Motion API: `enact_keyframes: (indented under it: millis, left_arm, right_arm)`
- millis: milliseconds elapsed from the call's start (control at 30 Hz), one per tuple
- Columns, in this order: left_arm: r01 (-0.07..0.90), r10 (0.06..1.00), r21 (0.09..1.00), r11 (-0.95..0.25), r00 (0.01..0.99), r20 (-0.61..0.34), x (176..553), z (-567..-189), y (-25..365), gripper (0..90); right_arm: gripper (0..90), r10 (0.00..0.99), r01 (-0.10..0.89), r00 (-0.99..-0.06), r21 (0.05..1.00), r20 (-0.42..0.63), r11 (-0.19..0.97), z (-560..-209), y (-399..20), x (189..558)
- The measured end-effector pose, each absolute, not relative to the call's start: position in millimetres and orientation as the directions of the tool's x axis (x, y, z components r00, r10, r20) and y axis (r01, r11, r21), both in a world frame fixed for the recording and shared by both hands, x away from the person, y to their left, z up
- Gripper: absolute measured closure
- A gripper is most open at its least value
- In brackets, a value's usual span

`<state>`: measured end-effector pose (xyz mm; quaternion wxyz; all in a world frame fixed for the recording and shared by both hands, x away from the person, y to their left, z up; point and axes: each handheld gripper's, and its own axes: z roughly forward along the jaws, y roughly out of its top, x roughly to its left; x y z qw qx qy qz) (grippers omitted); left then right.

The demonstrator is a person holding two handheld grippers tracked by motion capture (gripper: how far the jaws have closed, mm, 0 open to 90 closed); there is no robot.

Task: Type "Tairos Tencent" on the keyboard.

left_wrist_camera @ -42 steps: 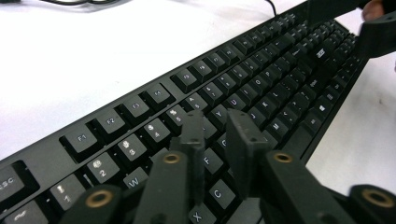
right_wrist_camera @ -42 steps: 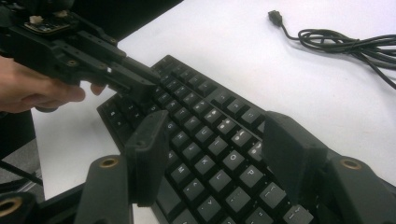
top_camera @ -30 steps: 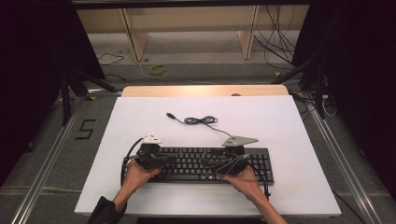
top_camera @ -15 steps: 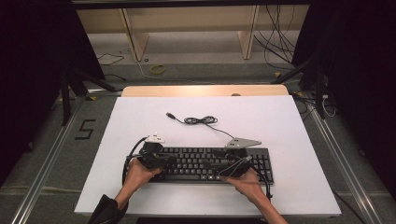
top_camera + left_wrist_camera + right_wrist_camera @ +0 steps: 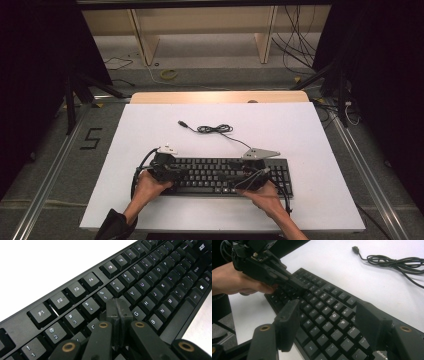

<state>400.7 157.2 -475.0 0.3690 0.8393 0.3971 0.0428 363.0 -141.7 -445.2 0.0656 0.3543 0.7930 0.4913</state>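
Note:
A black keyboard [image 5: 220, 176] lies near the front edge of the white table, and both grippers rest over it. My left gripper [image 5: 118, 308] is shut with nothing between its pads, its tip down on the keys near the 5 and G keys. It shows again in the right gripper view as the left gripper [image 5: 298, 285], held by a hand. My right gripper [image 5: 329, 322] hovers open over the keyboard [image 5: 324, 312], its fingers [image 5: 287, 325] astride the O and P keys. In the high view the left gripper [image 5: 186, 174] and right gripper [image 5: 234, 178] point towards each other.
The keyboard's cable [image 5: 215, 129] lies coiled behind it, its USB plug [image 5: 355, 248] loose on the white tabletop [image 5: 310, 130]. A wooden strip [image 5: 220, 96] runs along the table's far edge. Dark stands and floor cables surround the table.

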Motion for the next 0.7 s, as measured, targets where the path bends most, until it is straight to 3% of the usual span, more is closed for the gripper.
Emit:
enact_keyframes:
  millis: [333,700]
  left_arm:
    - [0.634,0.697,0.676,-0.376,0.674,-0.244,399,-467,164,84.2]
    - [0.629,0.669,0.704,-0.330,0.682,-0.296,394,-460,169,64.3]
  right_arm:
    - [37.5,0.628,0.496,-0.739,0.827,0.243,0.264,-445,-142,363]
    - [37.4,0.627,0.497,-0.740,0.826,0.244,0.266,-446,-140,364]
